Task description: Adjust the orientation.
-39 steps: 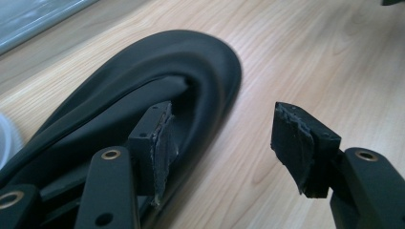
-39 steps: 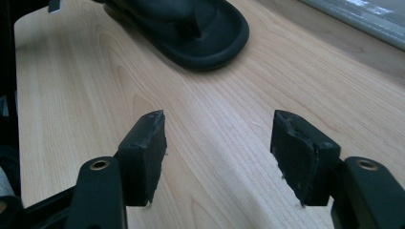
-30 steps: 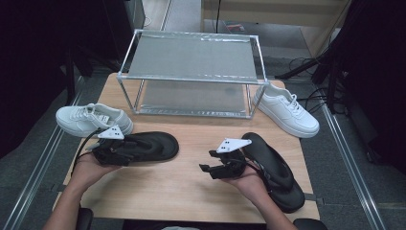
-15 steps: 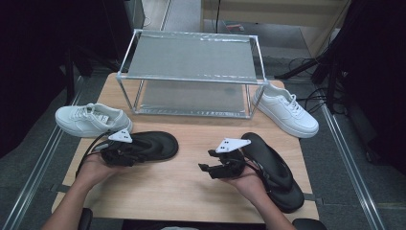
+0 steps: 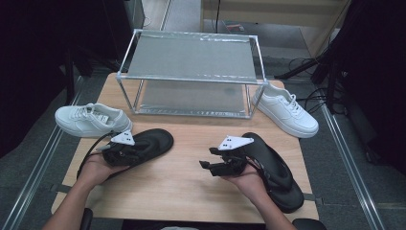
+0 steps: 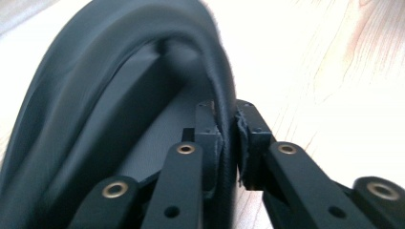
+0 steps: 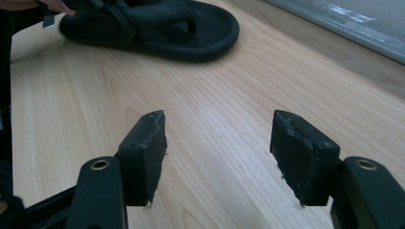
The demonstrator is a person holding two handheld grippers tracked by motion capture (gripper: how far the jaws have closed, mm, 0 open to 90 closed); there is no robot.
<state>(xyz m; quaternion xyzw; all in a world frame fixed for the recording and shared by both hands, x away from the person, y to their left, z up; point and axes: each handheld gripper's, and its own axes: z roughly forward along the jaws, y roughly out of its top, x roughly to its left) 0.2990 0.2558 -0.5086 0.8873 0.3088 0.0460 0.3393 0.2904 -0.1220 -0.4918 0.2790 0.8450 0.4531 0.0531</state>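
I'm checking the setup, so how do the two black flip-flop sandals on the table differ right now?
The left black rubber flip-flop sandal lies crosswise, toe towards the table's middle; the right black rubber flip-flop sandal runs diagonally along the table's right edge. The left tool, its jaws just closing, pinches the left sandal's strap; the right tool stands open over bare wood, leaving the right sandal ungripped. Both look a matching pair.

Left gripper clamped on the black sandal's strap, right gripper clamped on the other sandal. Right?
Not quite. The left gripper has just closed on the black sandal's strap, but the right gripper is open with only bare table between its jaws, as the right gripper view shows.
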